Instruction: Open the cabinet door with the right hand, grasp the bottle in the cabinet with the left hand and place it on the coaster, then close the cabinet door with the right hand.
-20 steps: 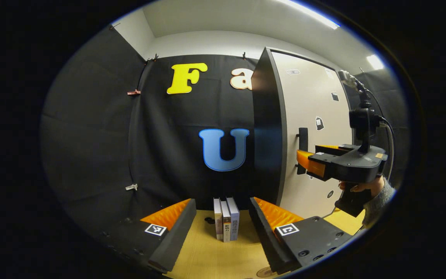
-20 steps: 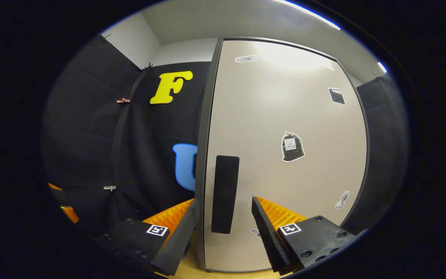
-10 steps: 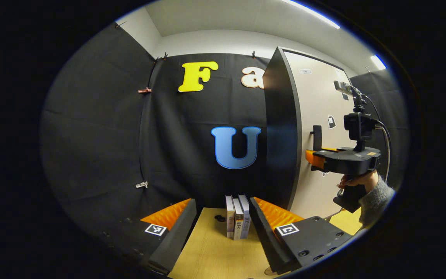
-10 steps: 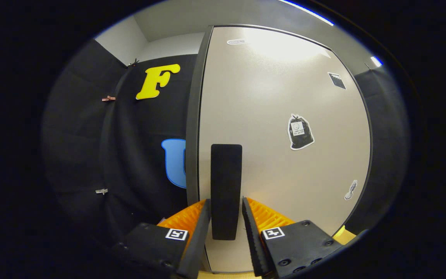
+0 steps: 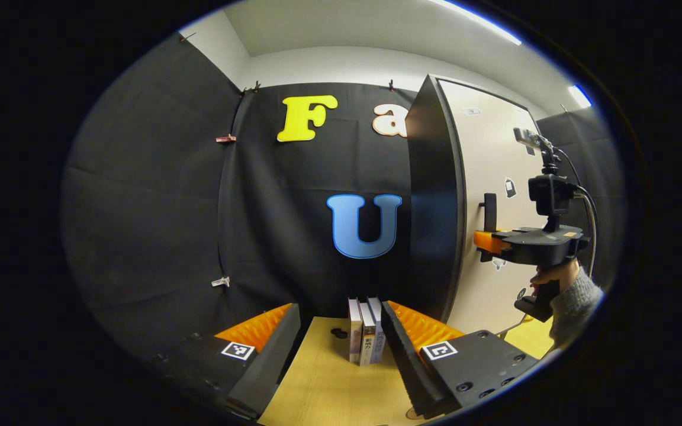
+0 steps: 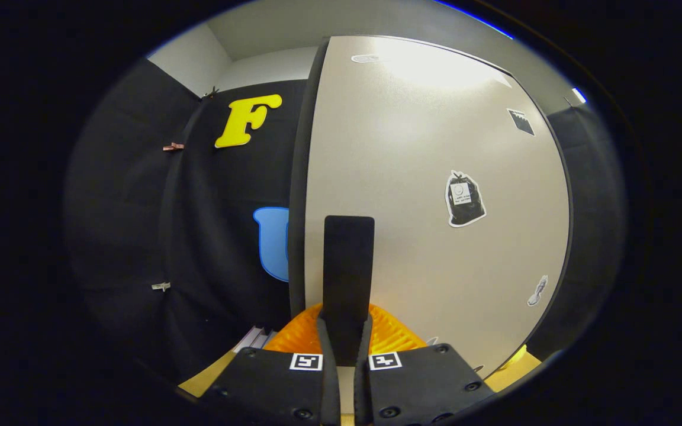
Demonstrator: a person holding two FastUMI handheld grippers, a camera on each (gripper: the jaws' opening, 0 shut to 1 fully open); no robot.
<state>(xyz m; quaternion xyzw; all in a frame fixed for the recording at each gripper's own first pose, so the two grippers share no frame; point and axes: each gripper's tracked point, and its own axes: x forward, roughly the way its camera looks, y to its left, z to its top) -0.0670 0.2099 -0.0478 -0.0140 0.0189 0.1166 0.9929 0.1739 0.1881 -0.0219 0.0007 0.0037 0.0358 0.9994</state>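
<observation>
The left tongs (image 5: 341,349) hang open over the tabletop (image 5: 329,390) by the books (image 5: 366,330). The right tongs (image 6: 346,346) are clamped on the door handle (image 6: 348,266); the cabinet door (image 6: 424,195) is shut, presumably hiding the bottle. A skewed pull could slip them off.

A staged recording booth: black cloth walls (image 5: 151,195), pale wooden tabletop (image 5: 329,378) at six o'clock, tall beige cabinet door (image 6: 436,195) at three o'clock.

Cabinet door (image 6: 436,195) shut, interior hidden; handle (image 6: 348,266) lower end hidden between fingers (image 6: 324,340); sticker (image 6: 465,199) print unreadable.
</observation>
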